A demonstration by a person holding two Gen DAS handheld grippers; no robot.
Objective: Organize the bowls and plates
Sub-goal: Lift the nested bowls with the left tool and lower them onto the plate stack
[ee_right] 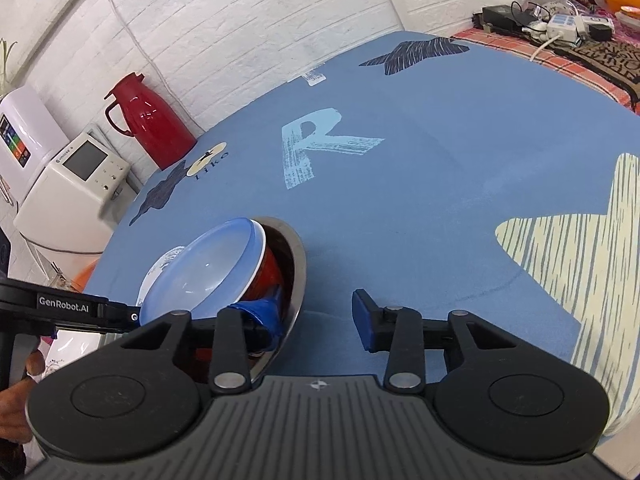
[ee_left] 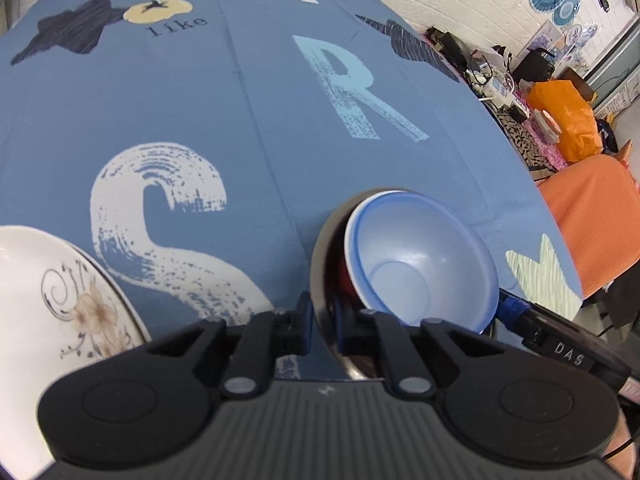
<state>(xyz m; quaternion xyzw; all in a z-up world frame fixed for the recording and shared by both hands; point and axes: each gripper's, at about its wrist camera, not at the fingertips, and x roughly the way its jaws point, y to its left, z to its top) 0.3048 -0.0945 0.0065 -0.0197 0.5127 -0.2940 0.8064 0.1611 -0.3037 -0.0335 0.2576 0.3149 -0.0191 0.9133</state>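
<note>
Closest in, the left gripper (ee_left: 320,322) has its fingers pinched nearly together on the near rim of the steel bowl (ee_left: 320,240), so I'd keep that clamp steady and the stack level, since the blue bowl (ee_left: 420,256) sits tilted in a red bowl (ee_right: 266,272) inside it. The right gripper (ee_right: 320,316) is spread wide, holding nothing, one blue pad at the steel rim and the other out over the tablecloth (ee_right: 420,184). The floral plate (ee_left: 60,292) sits just left, and further back there's a red thermos (ee_right: 150,124).
</note>
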